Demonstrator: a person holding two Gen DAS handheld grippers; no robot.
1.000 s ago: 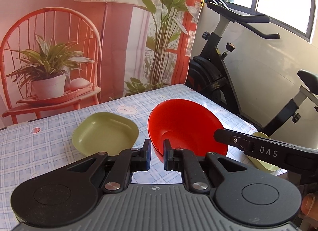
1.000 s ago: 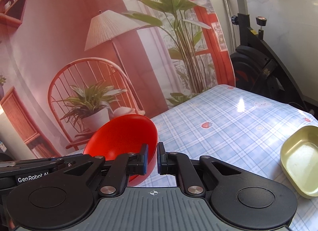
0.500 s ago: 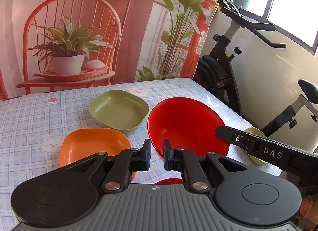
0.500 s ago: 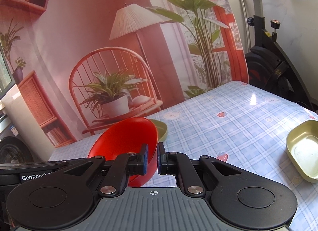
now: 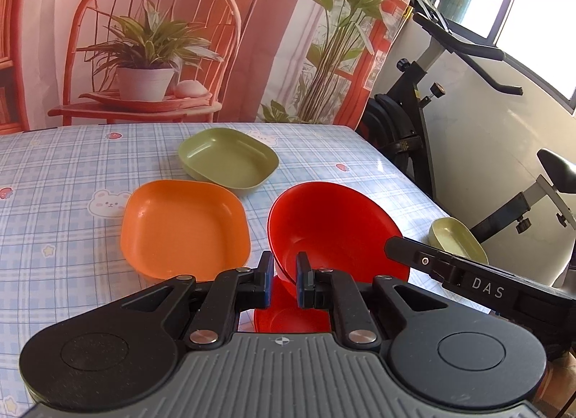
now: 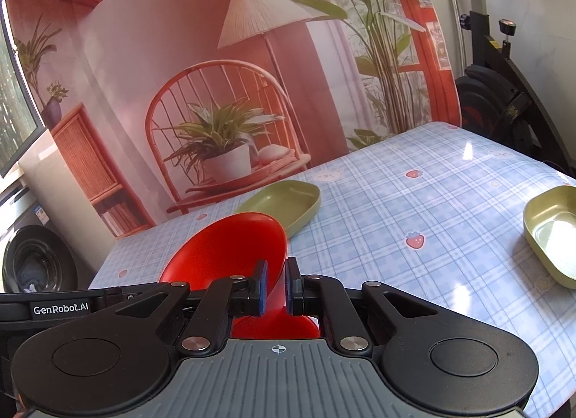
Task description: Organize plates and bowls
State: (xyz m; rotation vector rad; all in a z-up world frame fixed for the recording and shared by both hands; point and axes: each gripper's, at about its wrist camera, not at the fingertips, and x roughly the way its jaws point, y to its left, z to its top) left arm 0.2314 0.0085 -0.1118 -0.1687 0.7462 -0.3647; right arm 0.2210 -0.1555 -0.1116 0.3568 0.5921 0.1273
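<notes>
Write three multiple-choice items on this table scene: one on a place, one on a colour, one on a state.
1. Where does the orange plate lie in the left wrist view?
A. On the tablecloth, nearer the camera than the green plate
B. Stacked inside the green plate
C. On the exercise bike

2. What colour is the tilted bowl?
A. Blue
B. Red
C. White

3. What is the state of the left gripper?
A. Wide open, with nothing between its fingers
B. Shut on the bowl's rim
C. Shut on the orange plate

Answers:
1 A: the orange plate lies apart from the green one and in front of it.
2 B: the bowl's inside and rim are red.
3 B: both pads press on the rim.
</notes>
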